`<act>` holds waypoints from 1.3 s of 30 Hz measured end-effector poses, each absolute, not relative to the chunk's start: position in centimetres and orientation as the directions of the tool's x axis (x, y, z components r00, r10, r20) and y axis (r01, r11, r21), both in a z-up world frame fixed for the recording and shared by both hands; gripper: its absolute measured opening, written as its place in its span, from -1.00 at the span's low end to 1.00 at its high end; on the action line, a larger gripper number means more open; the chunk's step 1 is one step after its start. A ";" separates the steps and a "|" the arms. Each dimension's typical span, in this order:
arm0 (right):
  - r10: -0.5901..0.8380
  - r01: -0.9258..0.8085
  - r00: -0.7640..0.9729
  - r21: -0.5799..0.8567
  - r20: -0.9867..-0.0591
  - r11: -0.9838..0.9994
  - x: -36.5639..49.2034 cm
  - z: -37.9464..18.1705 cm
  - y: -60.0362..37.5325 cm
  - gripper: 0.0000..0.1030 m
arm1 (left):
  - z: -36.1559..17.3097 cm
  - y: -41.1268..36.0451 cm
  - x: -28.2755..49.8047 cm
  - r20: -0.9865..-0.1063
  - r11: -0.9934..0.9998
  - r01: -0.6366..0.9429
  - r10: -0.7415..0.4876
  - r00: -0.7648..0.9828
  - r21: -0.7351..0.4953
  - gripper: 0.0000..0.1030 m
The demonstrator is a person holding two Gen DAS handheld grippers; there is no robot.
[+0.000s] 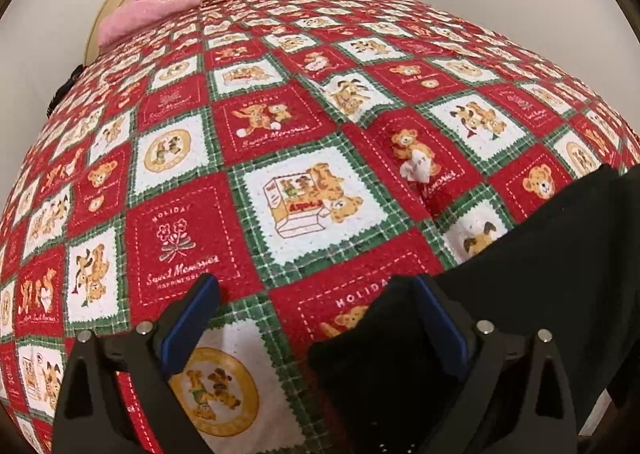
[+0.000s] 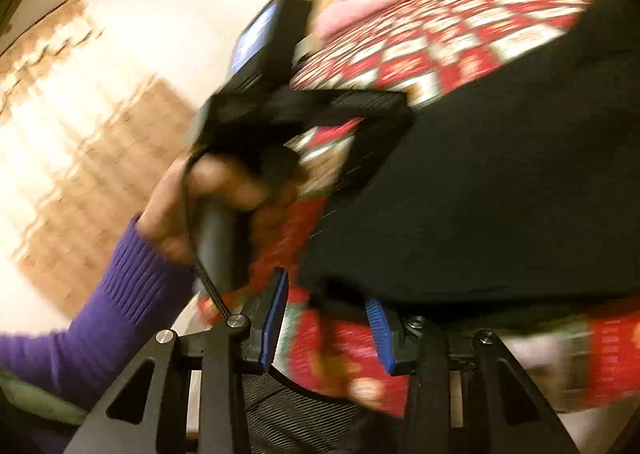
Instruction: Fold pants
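Black pants (image 1: 540,274) lie spread on a red, white and green patchwork quilt with teddy-bear prints (image 1: 280,134), toward its near right side. Left hand-held gripper (image 1: 316,298), black with blue pads, stands wide apart; a fold of the dark cloth drapes over its right finger (image 1: 440,318), unpinched. Right gripper (image 2: 326,310) is partly spread at the pants' near edge, gripping nothing. A hand (image 2: 200,206) in a purple knit sleeve (image 2: 112,294) holds the left tool's handle.

Black pants (image 2: 500,182) beyond parted right gripper (image 2: 326,318)
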State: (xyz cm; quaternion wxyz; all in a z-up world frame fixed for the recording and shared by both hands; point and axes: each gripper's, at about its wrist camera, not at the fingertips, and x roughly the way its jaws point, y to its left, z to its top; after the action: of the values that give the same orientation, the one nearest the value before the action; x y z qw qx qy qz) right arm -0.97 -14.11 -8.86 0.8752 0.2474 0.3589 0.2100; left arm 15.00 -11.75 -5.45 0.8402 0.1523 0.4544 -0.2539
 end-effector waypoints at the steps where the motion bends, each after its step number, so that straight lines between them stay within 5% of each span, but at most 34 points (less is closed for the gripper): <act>1: 0.559 -0.213 0.641 0.577 -0.526 0.788 -0.7 -8.8 -13.6 -0.19 | -5.5 -11.7 15.1 -0.843 0.825 0.565 -0.290 0.453 0.020 0.94; 15: 0.485 -0.217 0.682 0.483 -0.547 0.849 2.3 -8.9 -11.9 -0.19 | -5.4 -11.8 15.3 -0.855 0.819 0.574 -0.282 0.436 0.022 0.94; 17: 0.462 -0.213 0.686 0.452 -0.562 0.866 2.5 -8.9 -11.7 -0.36 | -5.5 -11.7 15.5 -0.860 0.821 0.571 -0.283 0.424 0.012 0.94; 18: 0.447 -0.207 0.681 0.433 -0.580 0.877 2.6 -8.9 -11.6 -0.80 | -5.5 -11.8 15.5 -0.861 0.820 0.572 -0.281 0.424 0.014 0.94; 19: 0.459 -0.212 0.666 0.441 -0.588 0.872 2.7 -9.2 -11.7 -0.86 | -5.4 -11.8 15.5 -0.861 0.818 0.575 -0.278 0.425 0.020 0.94; 39: 0.431 -0.303 0.625 0.306 -0.651 0.902 -1.1 -8.9 -13.6 -0.87 | -5.9 -11.1 15.6 -0.848 0.840 0.543 -0.286 0.446 0.002 1.00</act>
State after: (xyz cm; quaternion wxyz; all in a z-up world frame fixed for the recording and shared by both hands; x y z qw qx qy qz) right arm -1.06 -13.57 -8.90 0.8975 0.0837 0.3817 0.2046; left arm 15.60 -11.14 -5.92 0.8391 0.1380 0.4647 -0.2469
